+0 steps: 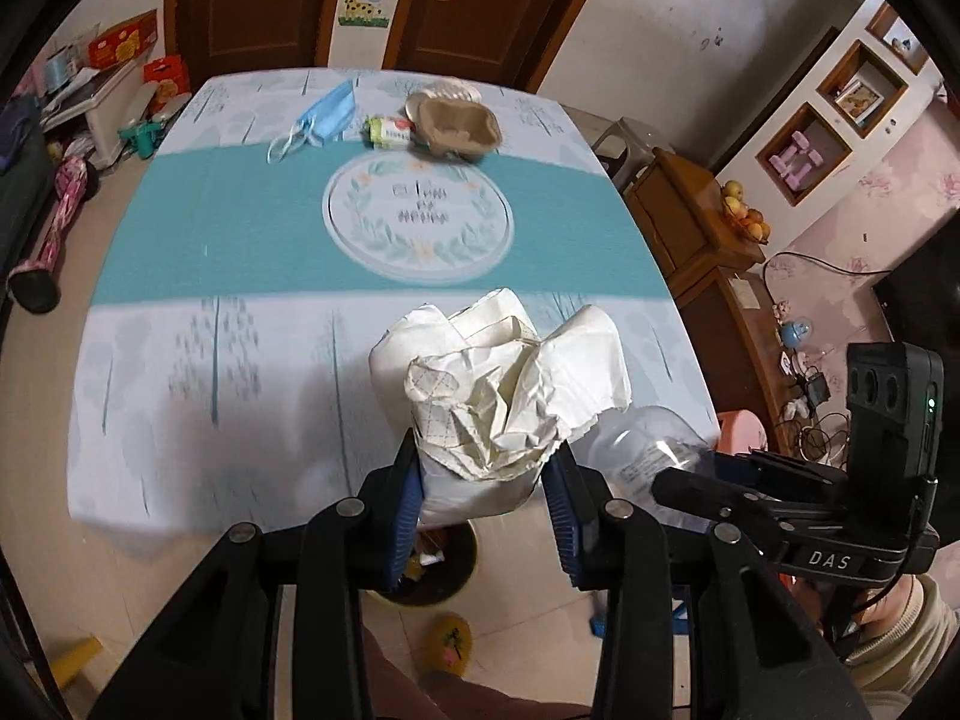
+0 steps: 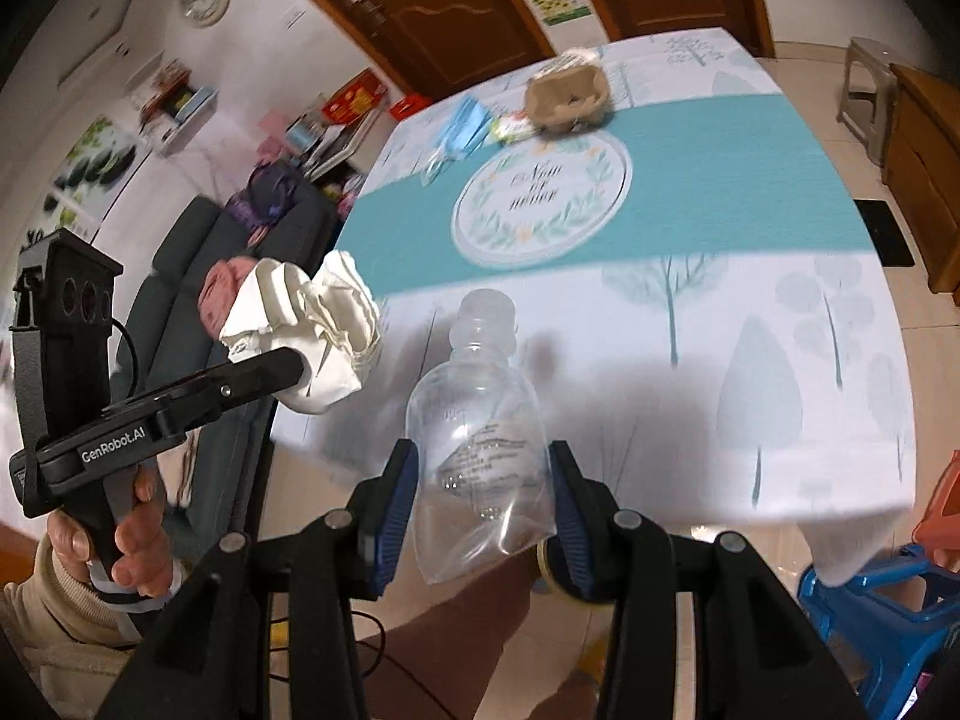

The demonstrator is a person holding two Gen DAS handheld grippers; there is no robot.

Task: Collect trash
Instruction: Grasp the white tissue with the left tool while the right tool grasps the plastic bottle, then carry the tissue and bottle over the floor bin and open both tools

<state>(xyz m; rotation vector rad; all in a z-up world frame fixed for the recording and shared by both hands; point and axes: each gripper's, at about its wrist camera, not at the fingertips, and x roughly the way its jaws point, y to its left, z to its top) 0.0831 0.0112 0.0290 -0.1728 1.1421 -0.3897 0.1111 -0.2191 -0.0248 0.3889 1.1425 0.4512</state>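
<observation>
Carrying two pieces at once, I had the left gripper (image 1: 486,480) clenched on crumpled paper (image 1: 501,384) above the bin (image 1: 441,570), and the right gripper (image 2: 480,504) grasping a clear plastic bottle (image 2: 480,420). Neither was dropped yet; a face mask (image 1: 324,114), wrapper (image 1: 390,132) and cardboard tray (image 1: 453,120) remained on the worktop (image 1: 240,240).

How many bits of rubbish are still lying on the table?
3, all at the table's far end: a blue face mask on the left, a small green wrapper in the middle, and a brown cardboard egg tray on the right. Something may hide behind it.
</observation>
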